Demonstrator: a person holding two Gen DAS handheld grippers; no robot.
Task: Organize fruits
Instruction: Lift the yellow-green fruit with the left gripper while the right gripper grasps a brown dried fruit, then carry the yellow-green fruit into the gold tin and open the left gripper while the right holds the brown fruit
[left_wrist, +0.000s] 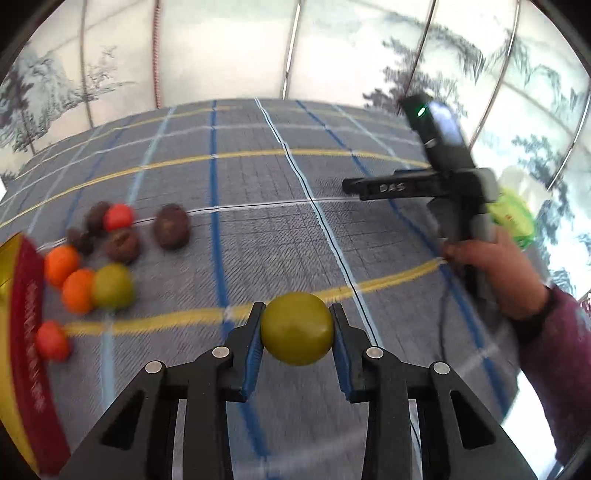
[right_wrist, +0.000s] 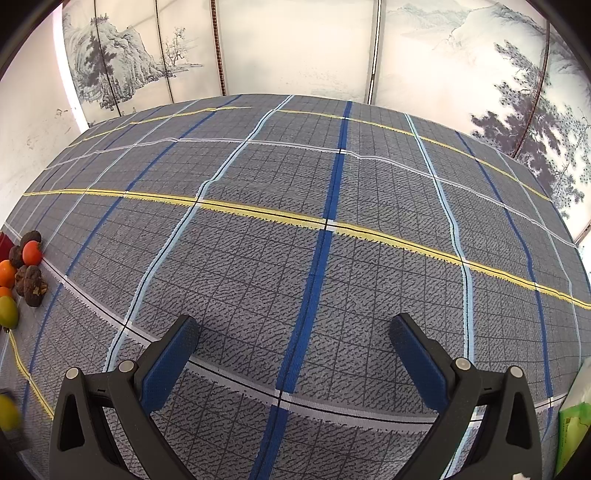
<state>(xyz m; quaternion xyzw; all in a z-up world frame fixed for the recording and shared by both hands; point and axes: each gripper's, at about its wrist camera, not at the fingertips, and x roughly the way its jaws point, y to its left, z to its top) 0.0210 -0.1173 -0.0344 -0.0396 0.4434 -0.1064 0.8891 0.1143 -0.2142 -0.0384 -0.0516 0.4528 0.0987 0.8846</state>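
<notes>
My left gripper (left_wrist: 297, 309) is shut on a round green fruit (left_wrist: 296, 332), with a blue pad pressed on each side of it, just above the checked cloth (left_wrist: 258, 221). A loose group of fruit lies to its left: two orange ones (left_wrist: 61, 266), a second green one (left_wrist: 112, 286), two red ones (left_wrist: 118, 217) and several brown wrinkled ones (left_wrist: 171, 226). The right wrist view catches that group at its far left edge, with a brown fruit (right_wrist: 33, 280) nearest. My right gripper (right_wrist: 295, 343) stands open over bare cloth, nothing between its fingers.
A red and gold box (left_wrist: 26, 332) borders the fruit group on the left. A green packet (left_wrist: 513, 218) lies at the right, behind the hand (left_wrist: 491, 266) holding the right gripper. A painted folding screen (right_wrist: 295, 48) closes off the table's far side.
</notes>
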